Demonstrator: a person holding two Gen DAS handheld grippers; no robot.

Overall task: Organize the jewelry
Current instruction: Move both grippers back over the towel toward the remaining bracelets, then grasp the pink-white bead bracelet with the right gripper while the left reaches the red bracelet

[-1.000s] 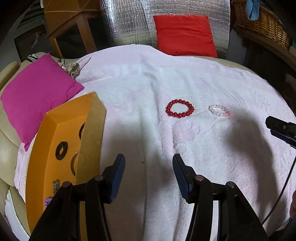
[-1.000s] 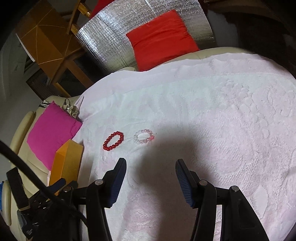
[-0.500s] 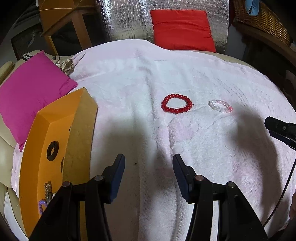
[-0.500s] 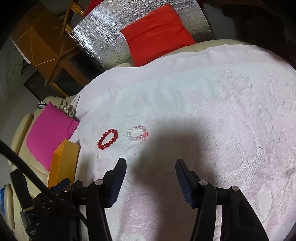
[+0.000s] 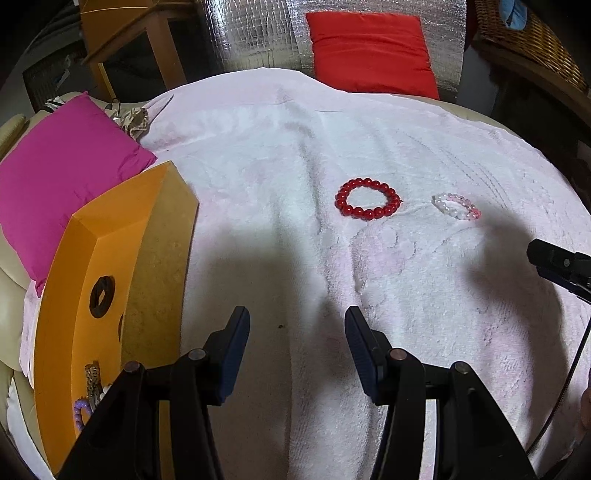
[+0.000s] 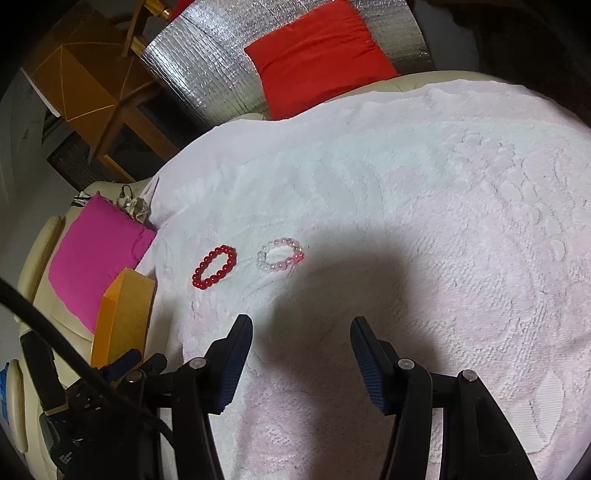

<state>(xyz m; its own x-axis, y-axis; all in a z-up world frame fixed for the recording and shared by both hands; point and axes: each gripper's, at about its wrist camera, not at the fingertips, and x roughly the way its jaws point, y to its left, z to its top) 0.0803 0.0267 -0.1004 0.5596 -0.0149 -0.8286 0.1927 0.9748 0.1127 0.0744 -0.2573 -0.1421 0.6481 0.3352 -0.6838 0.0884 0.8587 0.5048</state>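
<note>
A red bead bracelet (image 5: pixel 367 204) lies flat on the white towel (image 5: pixel 295 147), with a pale pink and white bead bracelet (image 5: pixel 456 206) just to its right. An orange jewelry box (image 5: pixel 107 277) stands at the left; a purple bead string (image 5: pixel 79 411) and a metal chain (image 5: pixel 93 380) rest in it. My left gripper (image 5: pixel 295 350) hovers open and empty, short of the red bracelet. In the right wrist view the red bracelet (image 6: pixel 214 267) and the pink bracelet (image 6: pixel 280 254) lie ahead and left of my right gripper (image 6: pixel 301 358), which is open with nothing between its fingers.
A magenta cushion (image 5: pixel 62 173) lies beyond the box at the left. A red cushion (image 5: pixel 371 51) leans on a silver foil panel (image 5: pixel 258 33) at the back. A wooden table (image 6: pixel 92 81) stands far left. The right gripper's tip (image 5: pixel 557 258) pokes in from the right edge.
The right wrist view has shifted slightly, so the bracelets sit a little closer to its centre. The left view has barely changed, and both grippers keep the same opening.
</note>
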